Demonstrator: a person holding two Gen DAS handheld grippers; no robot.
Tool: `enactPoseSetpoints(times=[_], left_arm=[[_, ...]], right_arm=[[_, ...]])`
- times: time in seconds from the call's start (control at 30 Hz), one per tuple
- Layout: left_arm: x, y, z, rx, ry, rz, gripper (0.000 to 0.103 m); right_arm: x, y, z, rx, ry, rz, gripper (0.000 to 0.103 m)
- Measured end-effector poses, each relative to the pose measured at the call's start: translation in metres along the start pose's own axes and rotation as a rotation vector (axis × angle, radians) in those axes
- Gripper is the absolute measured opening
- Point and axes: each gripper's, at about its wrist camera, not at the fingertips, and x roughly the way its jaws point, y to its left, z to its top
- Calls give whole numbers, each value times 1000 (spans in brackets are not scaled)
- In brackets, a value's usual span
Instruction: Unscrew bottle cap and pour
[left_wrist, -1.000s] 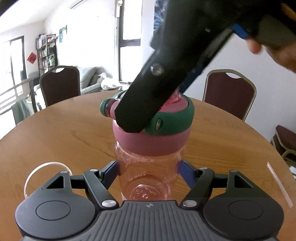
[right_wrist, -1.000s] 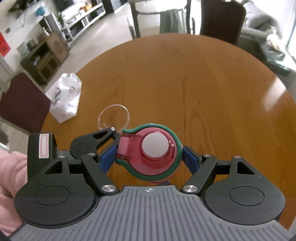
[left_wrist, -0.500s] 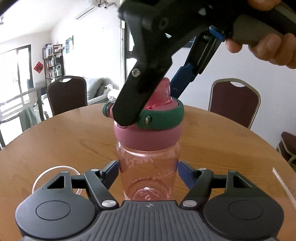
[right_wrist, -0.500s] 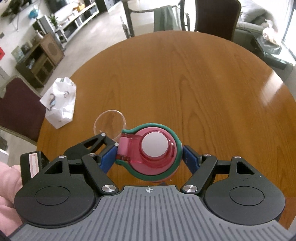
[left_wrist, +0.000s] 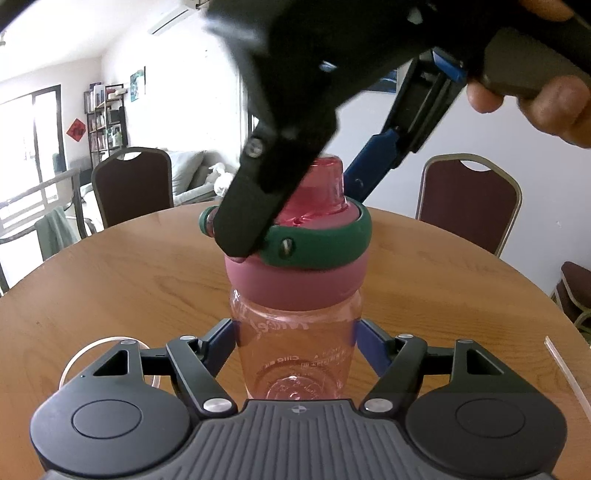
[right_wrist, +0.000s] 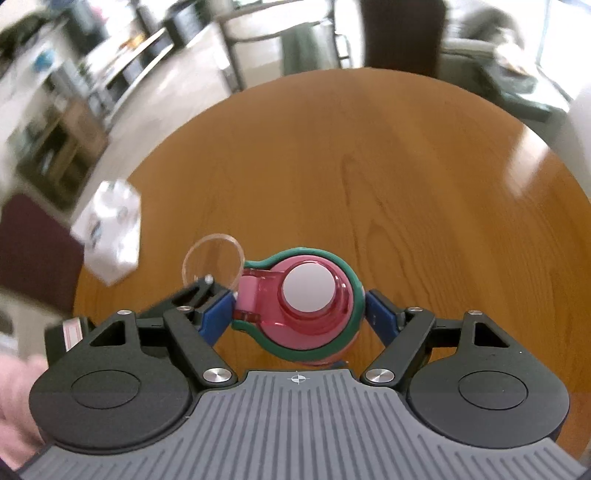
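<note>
A clear pink bottle (left_wrist: 295, 354) stands upright on the round wooden table (left_wrist: 443, 288). My left gripper (left_wrist: 295, 343) is shut on the bottle's body, blue pads against both sides. The bottle's cap (left_wrist: 306, 254) is dark pink with a green carry ring and a red flip spout. From above, my right gripper (right_wrist: 299, 310) is shut on the cap (right_wrist: 306, 295), one blue pad on each side of the green ring. In the left wrist view the right gripper's black body (left_wrist: 288, 147) hides the cap's left side. A clear cup (right_wrist: 212, 264) stands just left of the bottle.
A white plastic bag (right_wrist: 110, 229) lies off the table's left edge on the floor. Dark red chairs (left_wrist: 469, 203) stand around the table. A thin clear strip (left_wrist: 565, 369) lies on the table at the right. A person's hand (left_wrist: 546, 107) holds the right gripper.
The right gripper has turned about the cap, with the surroundings now blurred in its view. The right gripper's body has risen and swung in the left wrist view. The bottle stays clamped.
</note>
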Motion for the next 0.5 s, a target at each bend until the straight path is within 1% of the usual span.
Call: enactPoseSetpoints(times=[0.03,0.07,0.1,0.13,0.2,0.23,0.27,0.37,0.43,0.5], left_arm=[[0,-1,0,0,1,3,70],[0,-2,0,0,2,6,70],[0,-2,0,1,2,8,70],[-1,-2,0,1,4,7,70],[-1,-1,1,2,9,2,70],[-2,0,1,3,11,-1,70],[-2,0,1,5,11,-5,70],[-2,2,1,12,12,-23,70],[-2,3,1,19,13,-32,70],[-2,3,2,21,14,-39,70]], right_arm=[[0,1,-1,15,-6,-11,84],[-3,8,-4,22,-29,-47,82],[-3,14,-5,15,-34,-74,77],[-3,17,-5,9,-34,-94,77],[-1,25,-5,-53,-18,-134,77],[0,25,-4,-100,0,-127,77],[0,26,-2,-149,19,-117,76],[1,15,8,-363,89,-3,76],[1,8,11,-582,116,92,76],[2,1,18,-635,147,145,77]])
